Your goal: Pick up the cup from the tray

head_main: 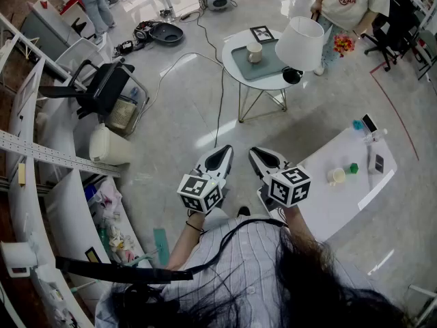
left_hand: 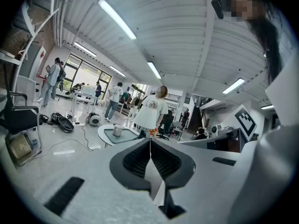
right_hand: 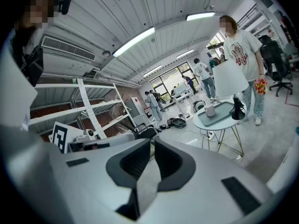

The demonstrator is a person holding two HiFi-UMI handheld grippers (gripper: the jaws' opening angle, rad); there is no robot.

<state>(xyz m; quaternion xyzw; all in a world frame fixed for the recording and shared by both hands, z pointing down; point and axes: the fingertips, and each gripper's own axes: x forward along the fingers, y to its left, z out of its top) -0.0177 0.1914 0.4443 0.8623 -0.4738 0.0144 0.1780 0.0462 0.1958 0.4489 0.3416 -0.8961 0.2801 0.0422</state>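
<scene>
Two tools shut, nothing between their jaws: left tool (head_main: pixel 224 150), right tool (head_main: pixel 257 153). We note the cup (head_main: pixel 255 52) upright on the tray (head_main: pixel 270 67), round worktop (head_main: pixel 231 53), well ahead across the floor; right tool slightly nearer.

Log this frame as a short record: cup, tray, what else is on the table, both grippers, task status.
cup: upright on the tray, untouched
tray: grey-green, on the round table
also on table: lamp, picture frame
left gripper: jaws together, empty, close to the holder's body, far from the table
right gripper: jaws together, empty, beside the left one
bystander: standing at the table's far side
task status: cup not yet picked up
</scene>
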